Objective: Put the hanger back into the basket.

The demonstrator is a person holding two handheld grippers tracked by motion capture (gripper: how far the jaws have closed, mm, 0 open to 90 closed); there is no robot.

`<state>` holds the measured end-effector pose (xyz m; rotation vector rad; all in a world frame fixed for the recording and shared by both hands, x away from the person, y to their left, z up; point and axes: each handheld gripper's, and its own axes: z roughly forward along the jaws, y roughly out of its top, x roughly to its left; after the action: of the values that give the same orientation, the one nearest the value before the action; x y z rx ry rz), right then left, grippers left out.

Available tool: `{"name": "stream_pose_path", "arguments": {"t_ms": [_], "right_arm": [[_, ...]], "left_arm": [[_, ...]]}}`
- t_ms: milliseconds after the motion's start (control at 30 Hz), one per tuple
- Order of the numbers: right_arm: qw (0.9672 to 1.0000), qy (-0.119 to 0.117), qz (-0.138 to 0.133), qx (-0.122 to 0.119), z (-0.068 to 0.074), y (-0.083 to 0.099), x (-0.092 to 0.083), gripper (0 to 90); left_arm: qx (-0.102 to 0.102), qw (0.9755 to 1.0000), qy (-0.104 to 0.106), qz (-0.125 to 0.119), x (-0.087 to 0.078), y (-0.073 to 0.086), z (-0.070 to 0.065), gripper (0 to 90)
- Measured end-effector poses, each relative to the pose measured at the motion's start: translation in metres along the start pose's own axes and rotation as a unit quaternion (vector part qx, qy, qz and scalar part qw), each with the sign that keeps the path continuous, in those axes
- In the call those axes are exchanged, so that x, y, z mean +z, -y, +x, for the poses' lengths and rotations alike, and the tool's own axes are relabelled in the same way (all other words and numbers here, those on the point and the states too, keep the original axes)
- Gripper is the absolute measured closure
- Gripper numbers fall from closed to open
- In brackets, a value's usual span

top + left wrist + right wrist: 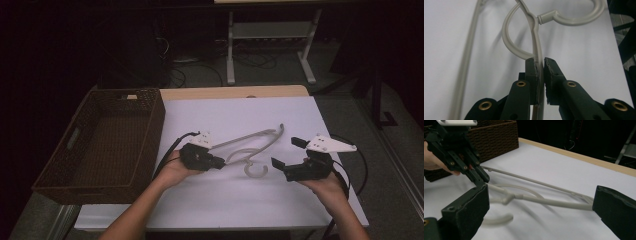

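a: nearest first. left gripper (218, 162) sits at about 7 o'clock of table centre, its jaws pressed together on the grey plastic hanger (250, 142). in the left gripper view the thin arm of the hanger (537, 53) runs straight up between the two pads, so it is a pinch on the shoulder arm just short of the neck.

b: and the right?

a: right gripper (287, 152) at about 4 o'clock, jaws spread wide, nothing between them. in the right gripper view the hanger (544, 200) lies crosswise ahead of the jaws, its far end just beside the right-hand pad; touching or not, cannot tell.

b: long axis?

a: hanger's long axis runs from roughly 8 o'clock to 2 o'clock across the white table (240, 115). hook curls toward 6 o'clock, between the two grippers. left gripper already has it; right is the free one, and its open span faces the hanger.

b: room to move?

a: brown wicker basket (100, 142) at 9 o'clock, just beside the left hand (172, 170). open table toward 12 and 3 o'clock. judgement: the basket rim is the one edge to mind if the hanger swings left.
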<state>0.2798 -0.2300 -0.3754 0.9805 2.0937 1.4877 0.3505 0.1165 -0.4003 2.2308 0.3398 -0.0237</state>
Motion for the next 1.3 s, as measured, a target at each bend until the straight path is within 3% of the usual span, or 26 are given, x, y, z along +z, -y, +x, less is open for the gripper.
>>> {"name": "stream_pose_path", "arguments": {"t_ms": [500, 900, 1300], "right_arm": [[1.0, 0.002, -0.001, 0.0, 0.0, 0.0, -0.001, 0.3], [1.0, 0.004, -0.002, 0.003, 0.0, -0.001, -0.002, 0.3], [0.9999, 0.01, -0.011, 0.005, -0.003, -0.003, -0.006, 0.3]], "left_arm": [[-0.006, 0.9989, -0.021, -0.043, -0.021, -0.006, 0.003, 83.5], [-0.004, 0.9971, -0.034, -0.068, -0.04, -0.018, -0.004, 83.5], [0.006, 0.9927, -0.064, -0.102, -0.082, -0.039, -0.012, 83.4]]}}
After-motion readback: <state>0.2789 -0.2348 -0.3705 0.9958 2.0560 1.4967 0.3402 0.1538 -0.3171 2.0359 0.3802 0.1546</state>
